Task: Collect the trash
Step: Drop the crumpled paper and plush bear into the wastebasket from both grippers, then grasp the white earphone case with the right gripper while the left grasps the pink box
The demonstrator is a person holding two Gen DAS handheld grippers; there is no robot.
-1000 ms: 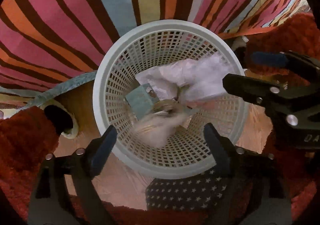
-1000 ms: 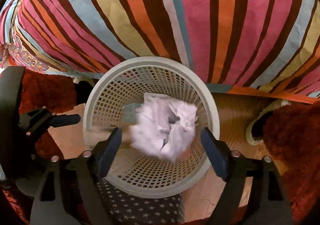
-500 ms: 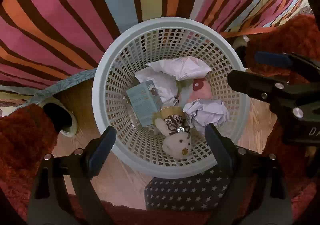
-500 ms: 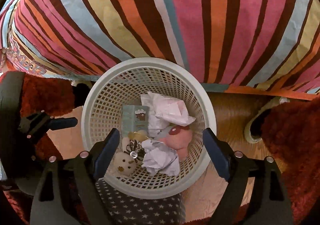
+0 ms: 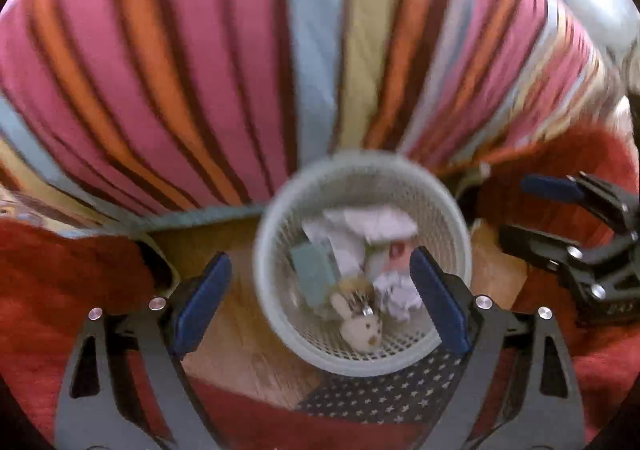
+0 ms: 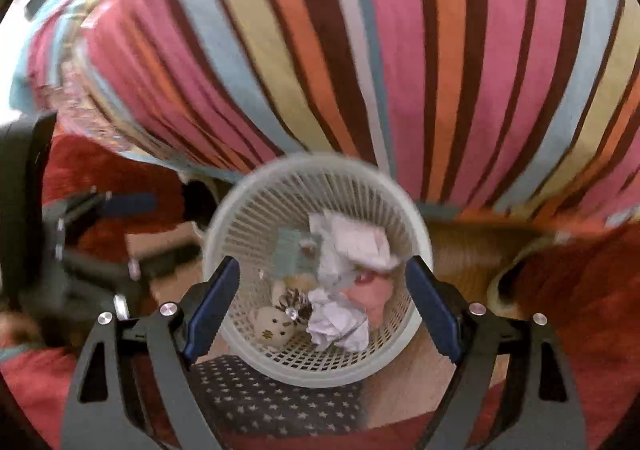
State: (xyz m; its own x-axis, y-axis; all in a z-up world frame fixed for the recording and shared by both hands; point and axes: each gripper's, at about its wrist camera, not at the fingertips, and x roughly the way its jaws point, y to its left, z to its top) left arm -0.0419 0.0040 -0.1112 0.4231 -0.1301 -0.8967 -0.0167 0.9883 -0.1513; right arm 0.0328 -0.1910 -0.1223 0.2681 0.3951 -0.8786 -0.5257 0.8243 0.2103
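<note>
Left gripper (image 5: pixel 320 300) pointed steeply downward, jaws spread wide, nothing between blue pads (image 5: pixel 202 308), nothing gripped. Right gripper (image 6: pixel 322 304) likewise angled steeply down, jaws apart and empty, blue pads (image 6: pixel 434 308) clear of any contact. Two grippers side by side, near each other: right gripper visible at right edge of left wrist view, left gripper at left edge of right wrist view, blurred

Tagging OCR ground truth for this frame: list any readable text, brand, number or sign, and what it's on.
No text can be read in either view.
Pale lettering on the body of the right claw: partly cut off by the picture's edge and blurred, unreadable.
Print on the teal box in the basket: blurred, unreadable.
</note>
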